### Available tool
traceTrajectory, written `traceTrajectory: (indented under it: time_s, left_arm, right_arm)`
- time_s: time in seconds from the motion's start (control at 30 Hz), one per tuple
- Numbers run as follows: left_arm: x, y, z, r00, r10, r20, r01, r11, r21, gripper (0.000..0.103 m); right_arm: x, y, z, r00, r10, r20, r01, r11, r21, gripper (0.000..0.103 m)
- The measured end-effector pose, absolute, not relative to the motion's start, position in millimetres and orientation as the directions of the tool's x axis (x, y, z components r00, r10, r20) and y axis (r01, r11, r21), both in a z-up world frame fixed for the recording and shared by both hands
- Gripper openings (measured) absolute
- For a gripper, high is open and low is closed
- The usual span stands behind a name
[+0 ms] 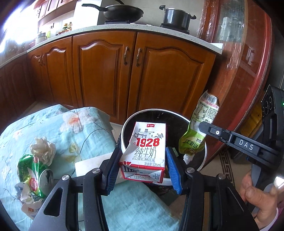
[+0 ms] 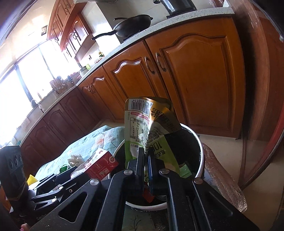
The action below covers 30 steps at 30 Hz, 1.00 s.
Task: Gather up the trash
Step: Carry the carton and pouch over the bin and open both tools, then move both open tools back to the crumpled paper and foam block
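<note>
My left gripper is shut on a white and red 1928 milk carton and holds it over the near rim of a white bin with a black liner. My right gripper is shut on a crumpled green drink pouch and holds it above the same bin. The pouch and the right gripper's finger show at the right of the left wrist view. The carton shows at the left of the right wrist view.
A floral blue cloth covers the table left of the bin. On it lie a crumpled tissue, a green wrapper and other scraps. Wooden kitchen cabinets stand behind, with a wok and pot on the counter. A red wooden door is at the right.
</note>
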<state>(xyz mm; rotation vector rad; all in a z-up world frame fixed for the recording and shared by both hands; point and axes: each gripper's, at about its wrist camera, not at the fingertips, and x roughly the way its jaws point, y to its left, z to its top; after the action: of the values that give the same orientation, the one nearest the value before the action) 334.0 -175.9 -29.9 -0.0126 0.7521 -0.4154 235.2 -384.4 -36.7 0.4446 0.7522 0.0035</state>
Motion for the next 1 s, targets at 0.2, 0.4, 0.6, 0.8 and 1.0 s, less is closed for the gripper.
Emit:
traceTrajectory:
  time_s: [0.2,0.4,0.6,0.8,1.0]
  left_arm:
    - [353.2,-194.3,-36.5,0.646,-0.349,-0.679,0.37,0.921,-0.122,0.049]
    - [365.8,-206.6,-45.1,0.634,-0.337,-0.695,0.369,0.923,-0.111,0.049]
    - [371.0,-212.2,-48.7,0.621,-0.344,-0.704,0.377,0.919,-0.117,0.049]
    - [364.4,-209.4,-41.8,0.63,-0.335,-0.701,0.349,0.928,-0.13,0.068]
    - [342.8,-188.1,-37.7,0.641,-0.355,-0.68,0.328,0.928,-0.175,0.071]
  right_arm:
    - [242.0,-389.2,-52.5,0.699,0.155,-0.698,0.17,0.912,0.373,0.003]
    - [250.2,-395.5,-62.2,0.677,0.158,-0.719,0.179,0.912,0.369,0.003]
    - [256.5,-395.5,-66.4,0.656,0.162,-0.737,0.175,0.917,0.357,0.003]
    - [256.4,-398.0,-66.1,0.663,0.151,-0.733,0.188,0.915,0.358,0.023]
    - [242.9,-399.3,-61.4,0.701,0.169,-0.693,0.186,0.895,0.407,0.054]
